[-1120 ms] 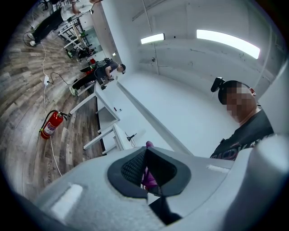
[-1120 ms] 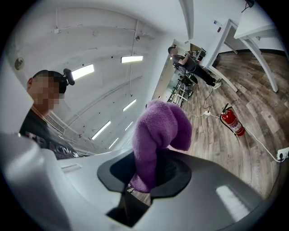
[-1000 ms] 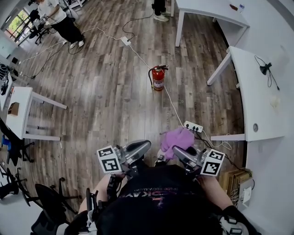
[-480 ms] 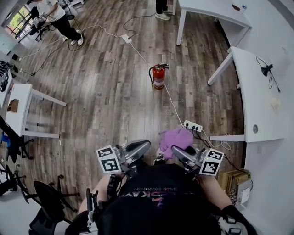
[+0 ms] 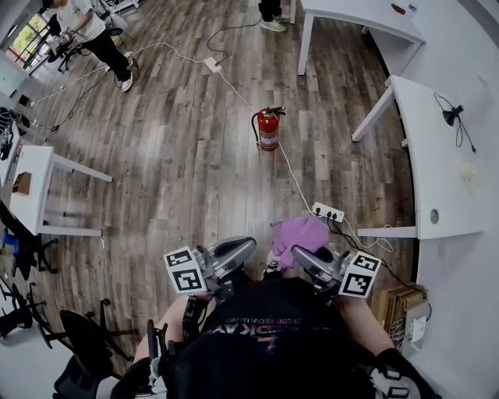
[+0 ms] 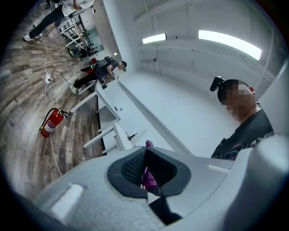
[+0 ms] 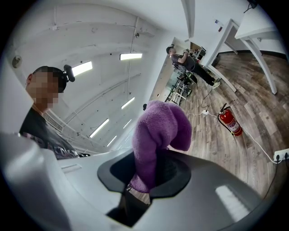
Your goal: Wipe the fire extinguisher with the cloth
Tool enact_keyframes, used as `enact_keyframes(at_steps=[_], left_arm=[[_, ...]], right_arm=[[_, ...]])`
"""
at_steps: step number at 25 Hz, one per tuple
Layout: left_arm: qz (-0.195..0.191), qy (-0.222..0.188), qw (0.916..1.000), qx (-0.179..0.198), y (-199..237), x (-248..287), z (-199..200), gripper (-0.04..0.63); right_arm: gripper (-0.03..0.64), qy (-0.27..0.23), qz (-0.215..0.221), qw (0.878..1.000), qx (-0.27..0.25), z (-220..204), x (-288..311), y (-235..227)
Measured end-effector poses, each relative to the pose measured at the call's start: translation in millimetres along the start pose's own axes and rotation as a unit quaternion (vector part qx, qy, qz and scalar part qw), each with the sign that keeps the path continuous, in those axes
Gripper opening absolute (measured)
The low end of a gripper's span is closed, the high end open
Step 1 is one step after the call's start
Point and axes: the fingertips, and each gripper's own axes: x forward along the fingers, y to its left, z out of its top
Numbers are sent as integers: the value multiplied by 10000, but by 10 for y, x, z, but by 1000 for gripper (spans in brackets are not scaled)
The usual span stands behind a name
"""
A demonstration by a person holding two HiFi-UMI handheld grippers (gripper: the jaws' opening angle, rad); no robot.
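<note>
A red fire extinguisher (image 5: 268, 129) stands upright on the wood floor, well ahead of me, and a white cable runs past it. It also shows small in the left gripper view (image 6: 52, 122) and in the right gripper view (image 7: 230, 121). My right gripper (image 5: 302, 262) is held close to my body, shut on a purple cloth (image 5: 299, 234). That cloth (image 7: 160, 131) bulges up out of the jaws of the right gripper (image 7: 156, 158). Beside it, my left gripper (image 5: 236, 251) is shut with nothing held; its jaws (image 6: 145, 151) meet at the tips. Both grippers are far from the extinguisher.
White tables stand at the right (image 5: 437, 156) and at the back (image 5: 359, 19). A power strip (image 5: 327, 213) lies on the floor near my feet, and another (image 5: 212, 67) farther off. A small white table (image 5: 31, 187) and office chairs are at the left. A person (image 5: 86, 31) is at the back left.
Both grippers stay where they were, with the cloth still held. The person at the back left has shifted a little.
</note>
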Motion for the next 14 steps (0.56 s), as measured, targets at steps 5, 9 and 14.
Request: enact_keyframes(at_steps=[5, 9, 14], left_arm=[[4, 13, 10000, -23, 6, 7, -14, -2], [8, 13, 10000, -40, 10, 14, -18, -2], [22, -3, 10000, -18, -9, -11, -10, -3]], right_arm=[[83, -85, -65, 9999, 37, 24, -38, -35], [83, -80, -66, 9999, 51, 27, -32, -42], [83, -72, -56, 10000, 30, 31, -24, -19]])
